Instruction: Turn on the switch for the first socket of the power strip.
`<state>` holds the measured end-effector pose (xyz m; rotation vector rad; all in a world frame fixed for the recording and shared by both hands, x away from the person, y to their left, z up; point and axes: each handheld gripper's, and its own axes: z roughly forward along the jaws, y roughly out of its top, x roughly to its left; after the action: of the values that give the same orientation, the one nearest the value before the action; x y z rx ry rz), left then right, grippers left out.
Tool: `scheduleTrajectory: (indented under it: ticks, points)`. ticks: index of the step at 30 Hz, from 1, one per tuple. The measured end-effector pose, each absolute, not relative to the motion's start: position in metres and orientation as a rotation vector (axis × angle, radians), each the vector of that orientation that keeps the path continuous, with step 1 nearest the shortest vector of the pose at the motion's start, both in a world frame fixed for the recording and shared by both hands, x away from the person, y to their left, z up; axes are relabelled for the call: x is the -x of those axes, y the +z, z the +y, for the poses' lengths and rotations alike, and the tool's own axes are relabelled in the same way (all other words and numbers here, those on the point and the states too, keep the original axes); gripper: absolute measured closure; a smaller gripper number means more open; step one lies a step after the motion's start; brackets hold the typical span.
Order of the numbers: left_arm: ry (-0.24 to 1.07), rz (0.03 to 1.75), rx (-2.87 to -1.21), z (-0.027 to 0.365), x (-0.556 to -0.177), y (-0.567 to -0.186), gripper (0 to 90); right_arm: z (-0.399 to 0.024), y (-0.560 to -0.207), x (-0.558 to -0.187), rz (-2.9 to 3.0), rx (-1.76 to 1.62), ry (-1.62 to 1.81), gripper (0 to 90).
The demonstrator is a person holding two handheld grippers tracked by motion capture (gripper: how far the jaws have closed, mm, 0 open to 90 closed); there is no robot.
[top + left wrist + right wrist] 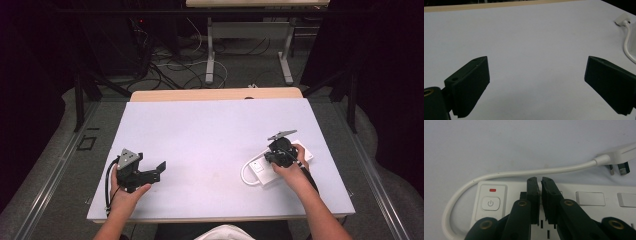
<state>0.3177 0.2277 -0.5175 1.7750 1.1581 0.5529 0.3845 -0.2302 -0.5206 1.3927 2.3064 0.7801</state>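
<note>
— On the counter point(210, 130), right side, what could go wrong?

— My right gripper point(539, 182) is pressed down on the strip point(589, 197), jaws nearly together with nothing between them. I judge that if I push off-centre, the light strip could skid or tip, dragging its cord point(506, 173) and the loose plug point(617, 160).

— And your pose?

— Right hand point(292, 167) tilted down over the strip near the switch point(490, 203). Left gripper point(150, 175) rests well apart near the left edge, jaws wide, empty.
</note>
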Motion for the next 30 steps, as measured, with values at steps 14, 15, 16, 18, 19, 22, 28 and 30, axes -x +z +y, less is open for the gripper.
scheduleTrajectory:
  ticks: [14, 15, 16, 18, 19, 22, 28, 30]
  points:
    - [0.549, 1.162, -1.769, 0.2269, -0.3173, -0.5176, 6.0, -0.2303, -0.5214, -0.3836, 2.303, -1.385, 0.798, 87.7]
    - [0.549, 1.162, -1.769, 0.2269, -0.3173, -0.5176, 6.0, -0.2302, -0.5219, -0.3838, 2.308, -1.381, 0.804, 90.0]
    - [0.549, 1.162, -1.77, 0.2269, -0.3172, -0.5176, 6.0, -0.2301, -0.5223, -0.384, 2.325, -1.391, 0.792, 90.0]
    - [0.549, 1.162, -1.77, 0.2269, -0.3172, -0.5176, 6.0, -0.2299, -0.5231, -0.3839, 2.314, -1.394, 0.806, 90.0]
    - [0.55, 1.162, -1.77, 0.227, -0.3171, -0.5175, 6.0, -0.2301, -0.5234, -0.3843, 2.314, -1.392, 0.807, 90.0]
    - [0.55, 1.162, -1.769, 0.2271, -0.3171, -0.5175, 6.0, -0.2307, -0.5236, -0.3843, 2.313, -1.394, 0.816, 90.0]
    - [0.55, 1.161, -1.772, 0.2268, -0.3174, -0.5176, 6.1, -0.2311, -0.5243, -0.384, 2.303, -1.395, 0.824, 90.0]
    - [0.548, 1.161, -1.772, 0.2268, -0.3175, -0.5177, 6.1, -0.2311, -0.5243, -0.384, 2.305, -1.396, 0.823, 90.0]
